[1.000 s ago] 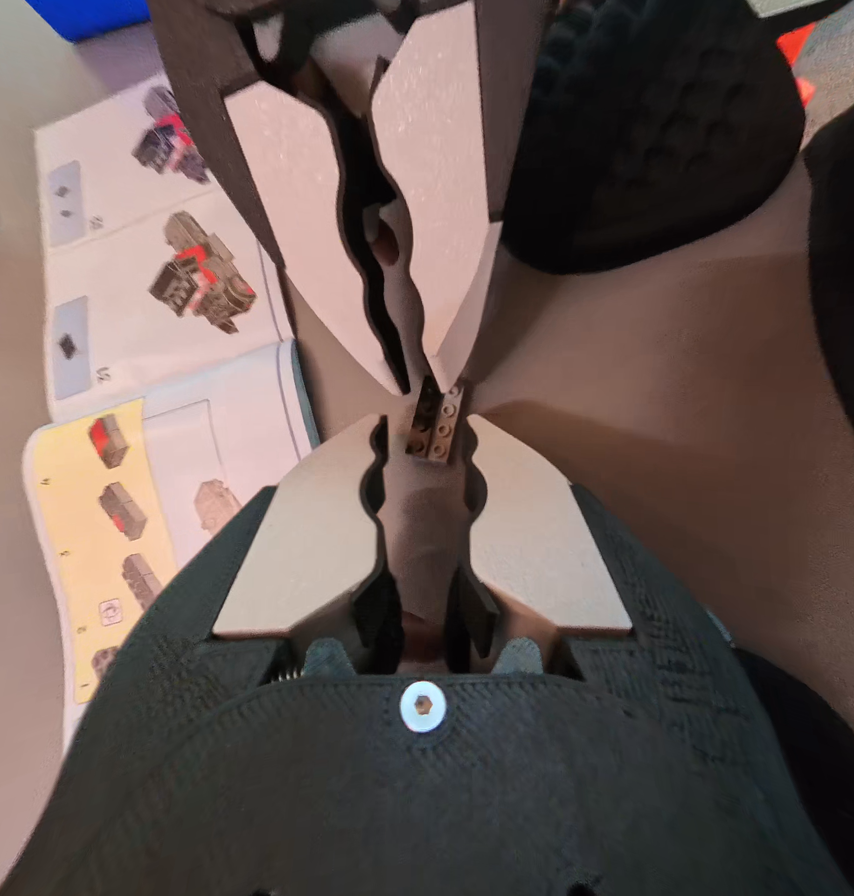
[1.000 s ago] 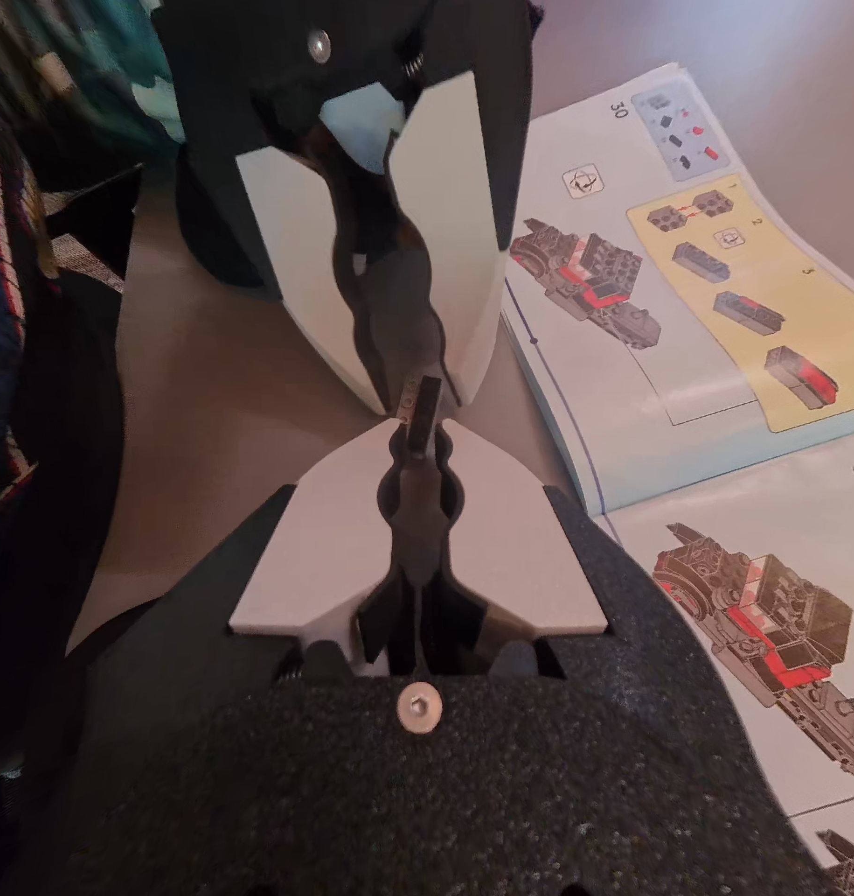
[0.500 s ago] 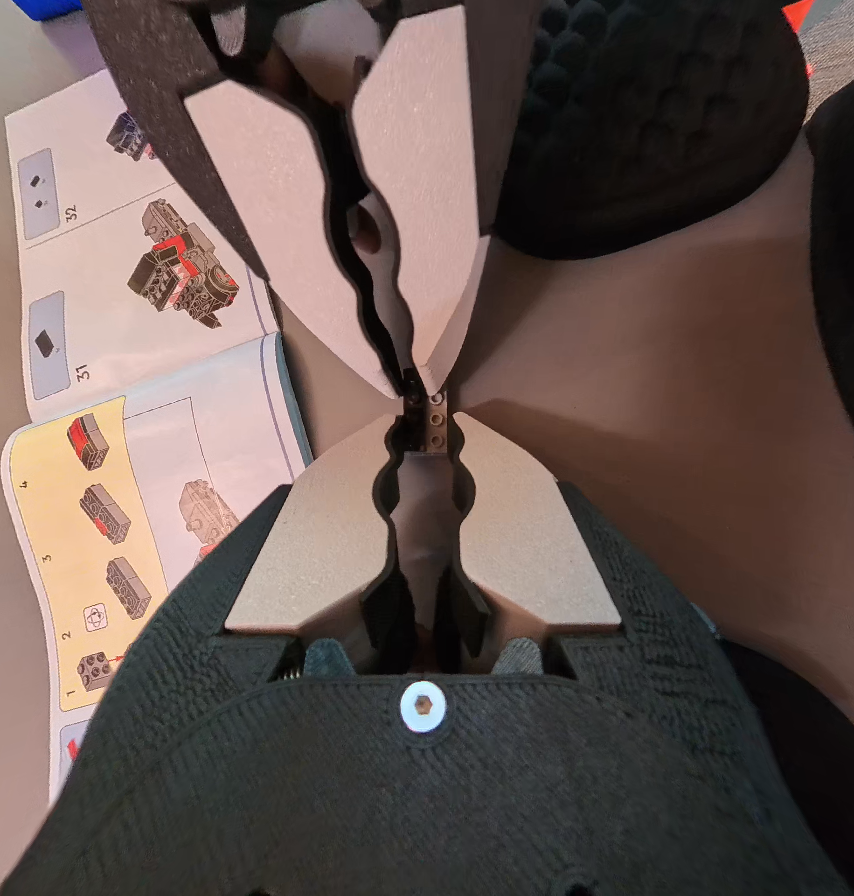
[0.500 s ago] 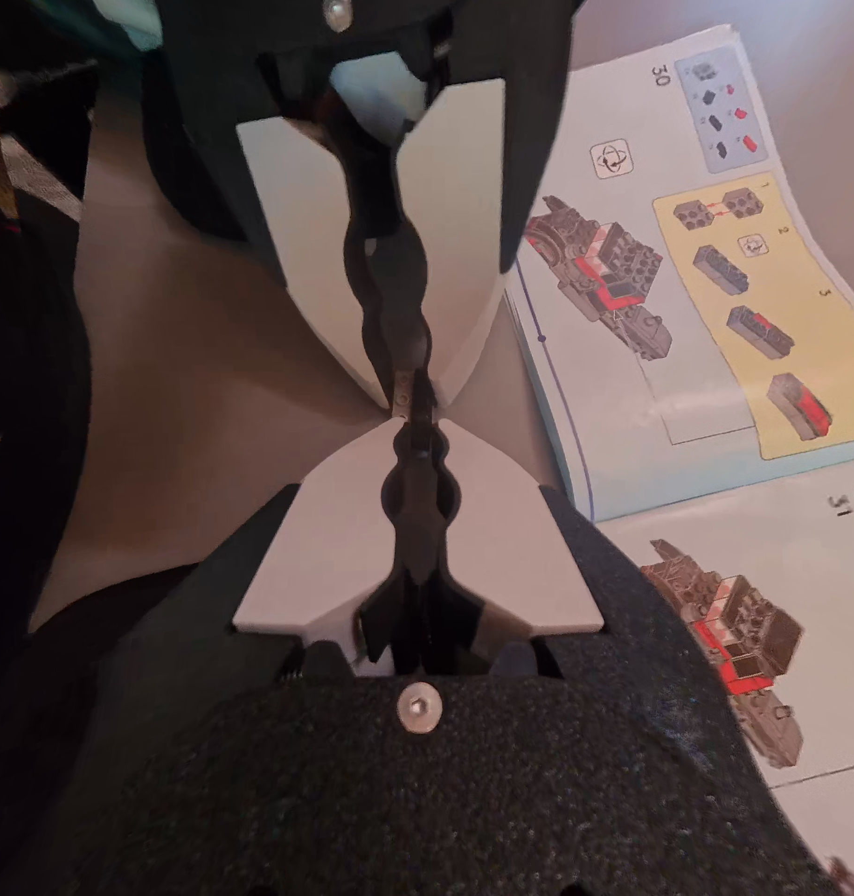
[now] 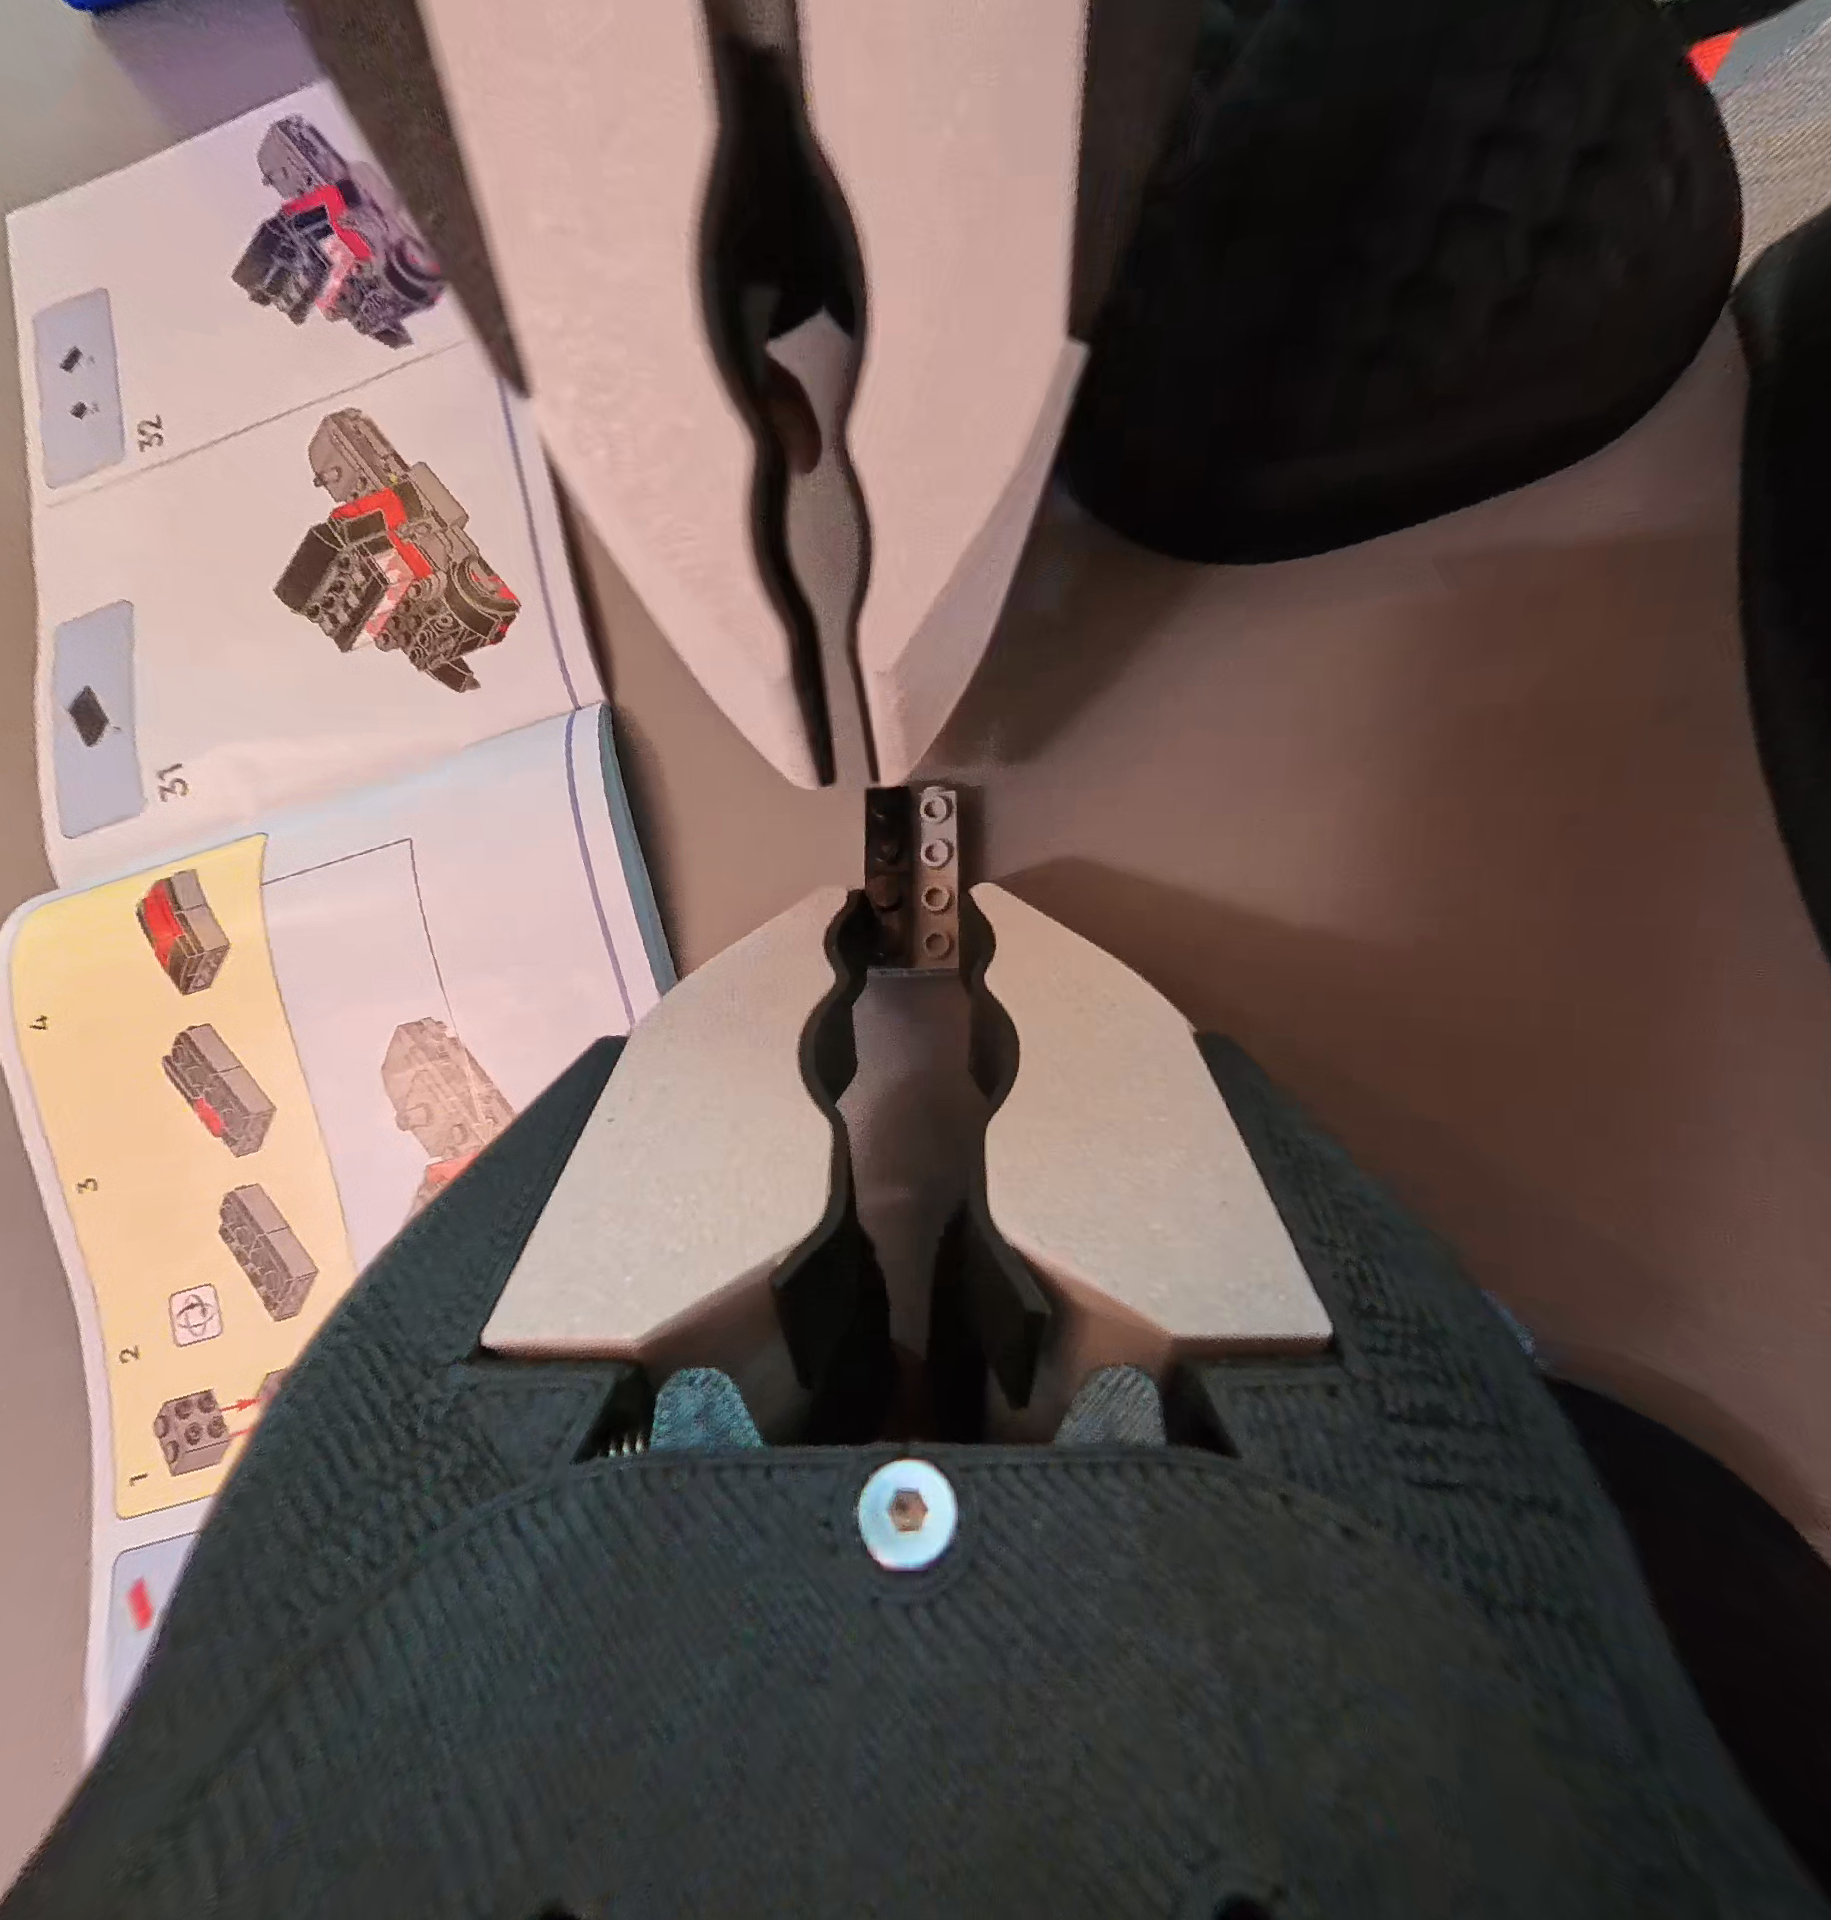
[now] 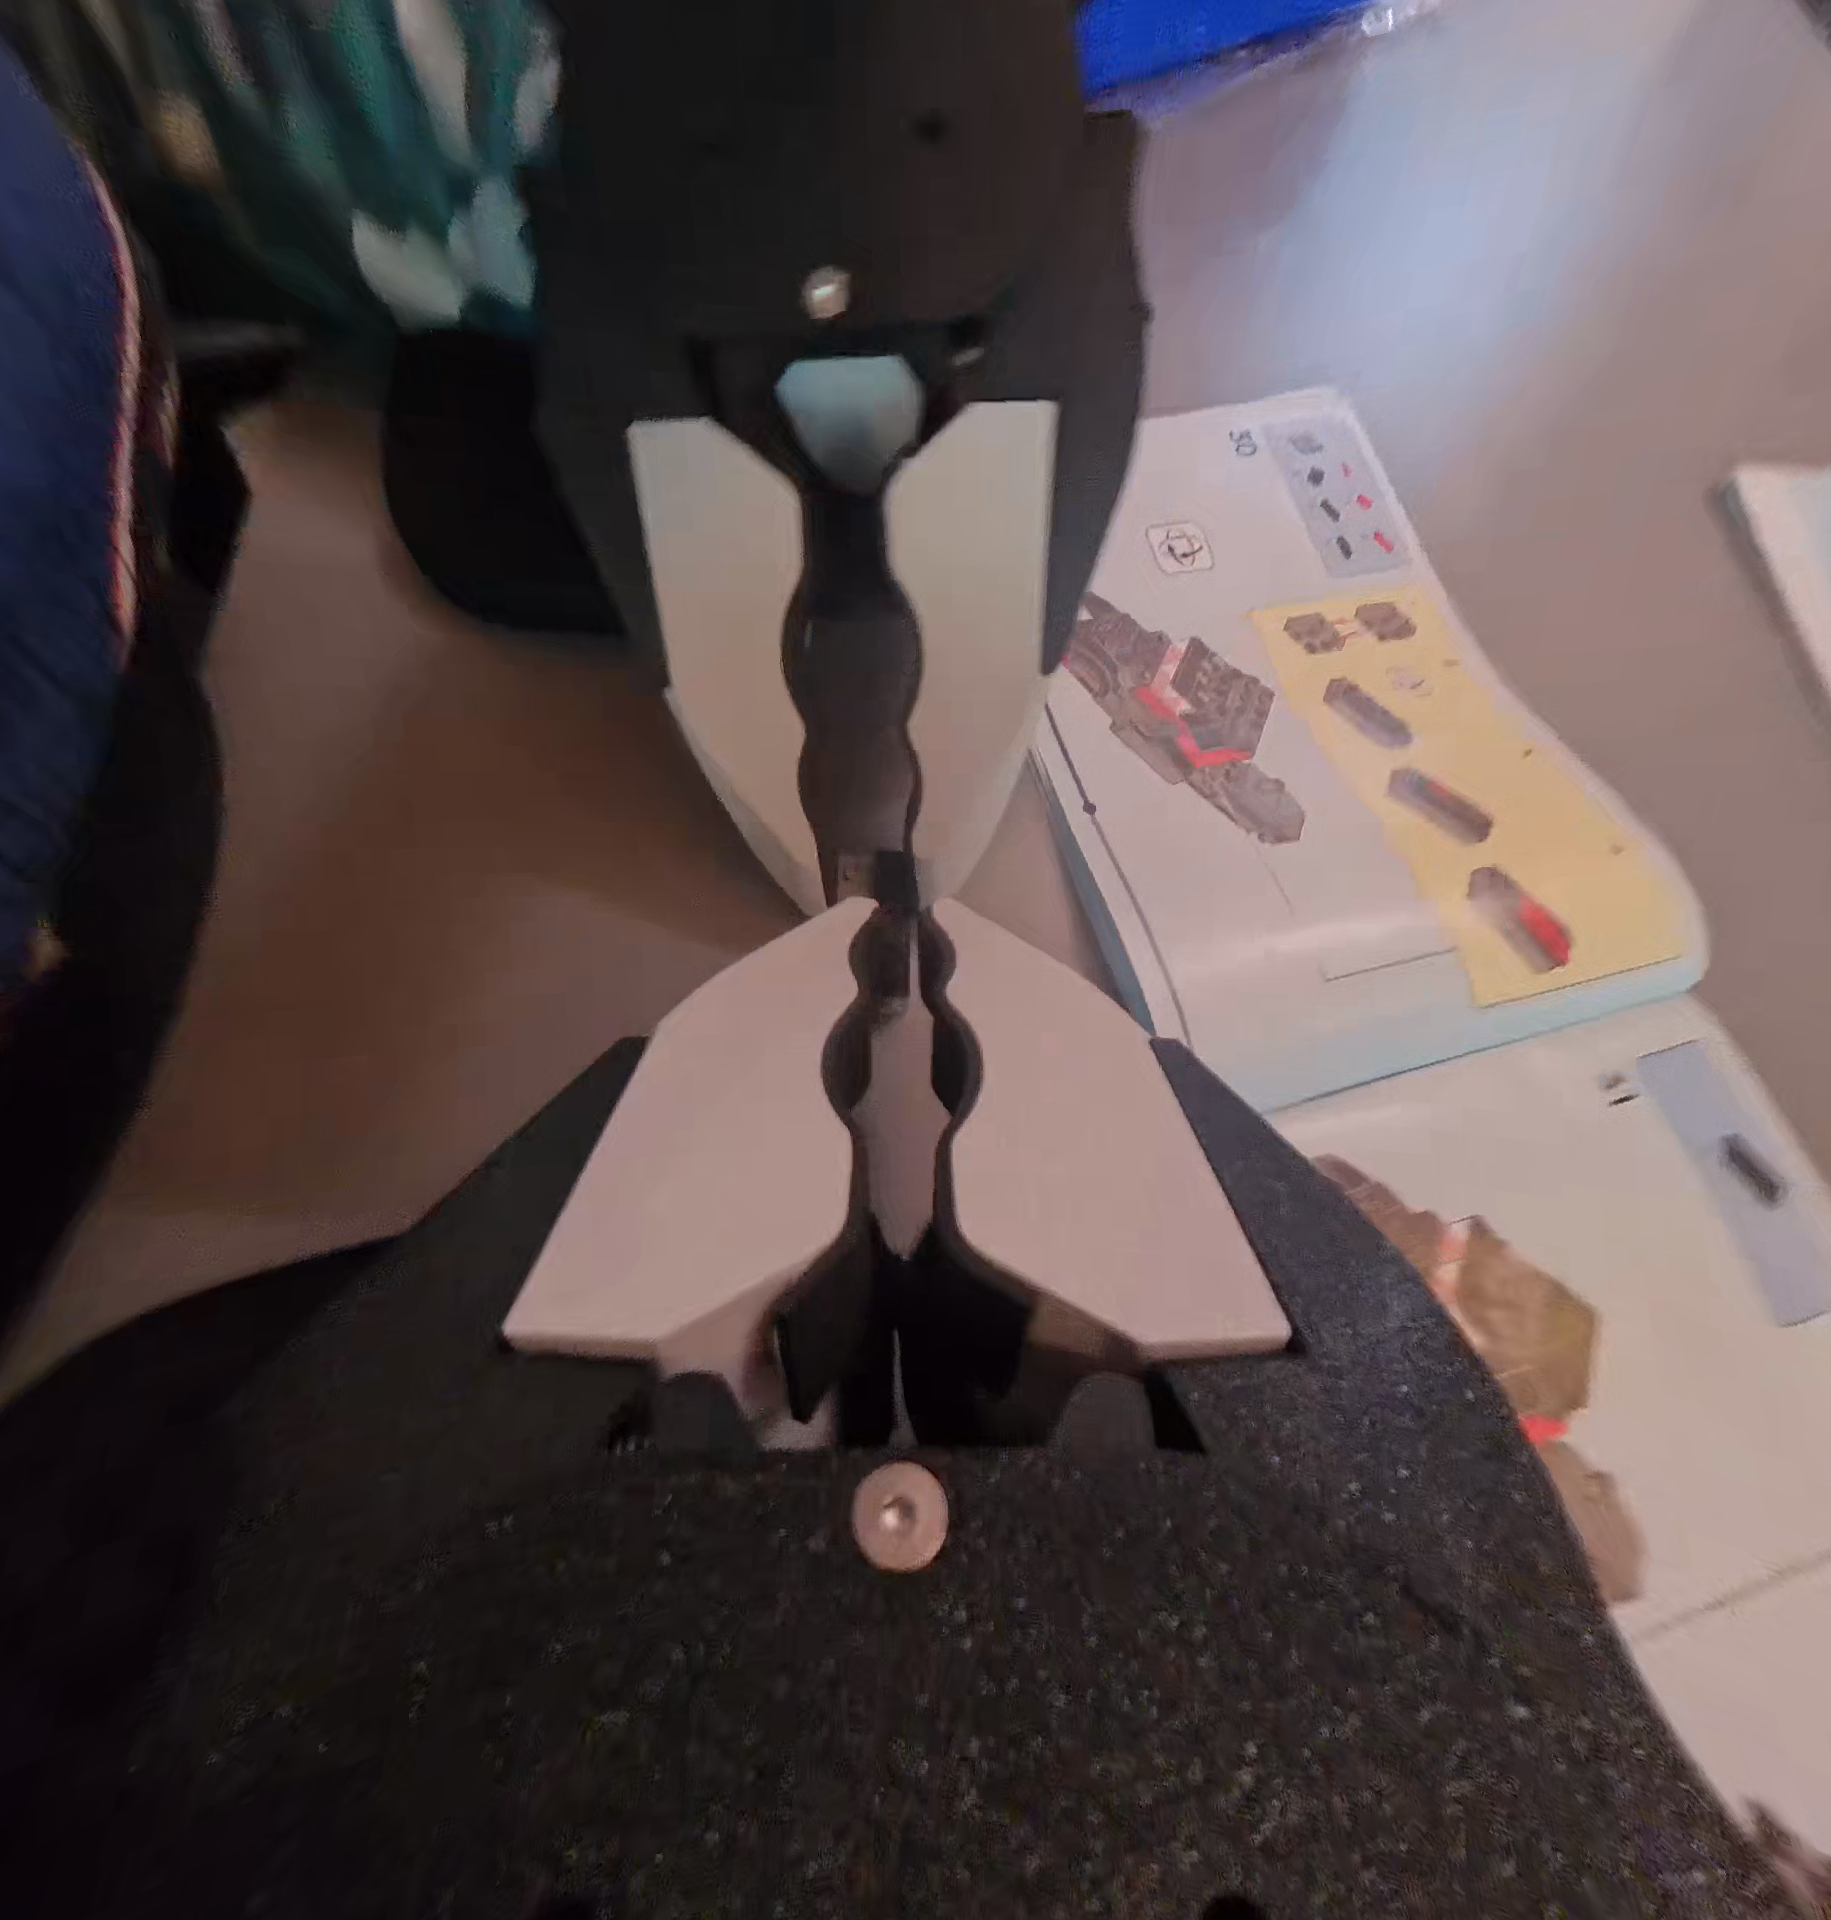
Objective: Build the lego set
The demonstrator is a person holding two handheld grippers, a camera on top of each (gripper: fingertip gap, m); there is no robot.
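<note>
My left gripper [image 5: 909, 899] is shut on a small lego assembly [image 5: 932, 862], a black piece joined side by side with a grey studded brick, held above the brown table. My right gripper [image 5: 845, 774] faces it from the top of the left wrist view. Its jaws stand nearly together, and its tips are just at the far end of the black piece, with nothing showing between them. In the blurred right wrist view my right gripper [image 6: 895, 906] meets the left gripper [image 6: 880, 873] tip to tip, with the assembly [image 6: 895, 871] at the meeting point.
An open instruction booklet [image 5: 319, 623] lies on the table left of the grippers; it also shows in the right wrist view [image 6: 1358, 831]. A black knobbly object [image 5: 1410, 260] sits at the back right. A person's clothing [image 6: 38, 520] is at the left, and a blue object [image 6: 1202, 31] is at the far edge. The tips of both grippers are at nearly the same place.
The right gripper brought a black piece against the grey brick in the left gripper. Now the black piece sits joined to that brick and the right gripper's tips have drawn back to its end.
</note>
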